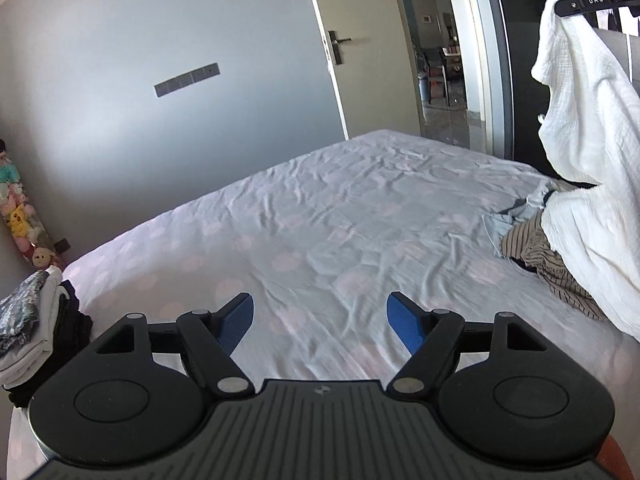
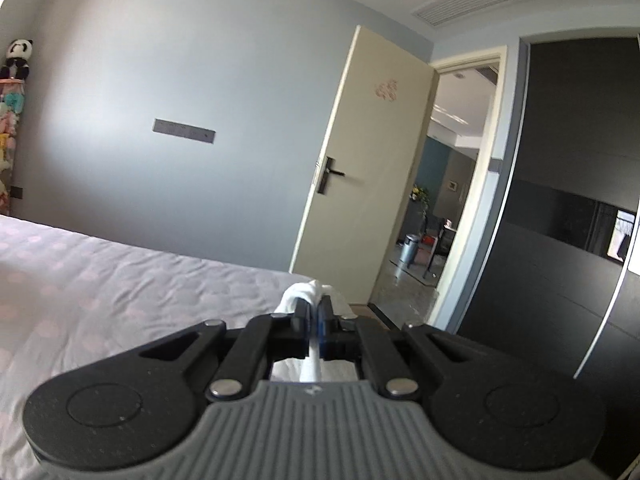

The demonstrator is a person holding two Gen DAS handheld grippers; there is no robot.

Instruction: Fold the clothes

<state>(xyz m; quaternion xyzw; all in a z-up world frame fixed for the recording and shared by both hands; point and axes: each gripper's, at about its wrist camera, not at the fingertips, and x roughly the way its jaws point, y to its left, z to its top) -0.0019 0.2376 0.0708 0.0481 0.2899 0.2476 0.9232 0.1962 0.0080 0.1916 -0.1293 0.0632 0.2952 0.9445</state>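
A white crinkled garment point(image 1: 580, 148) hangs in the air at the right of the left wrist view, held from above by my right gripper point(image 1: 562, 4), which is shut on its top edge. In the right wrist view the same white garment point(image 2: 310, 294) bunches over the closed fingers of the right gripper point(image 2: 316, 312). My left gripper point(image 1: 320, 320) hovers open above the bed, blue pads apart, nothing between them. Under the hanging cloth lies a pile of unfolded clothes, with a striped one point(image 1: 540, 256) and a light blue one point(image 1: 516, 212) showing.
The bed point(image 1: 320, 220) has a wrinkled pale sheet with faint pink dots. A stack of folded clothes point(image 1: 36, 332) sits at its near left corner. Plush toys point(image 1: 20, 216) hang on the left wall. An open door point(image 1: 352, 48) and a dark wardrobe point(image 2: 560, 220) stand beyond.
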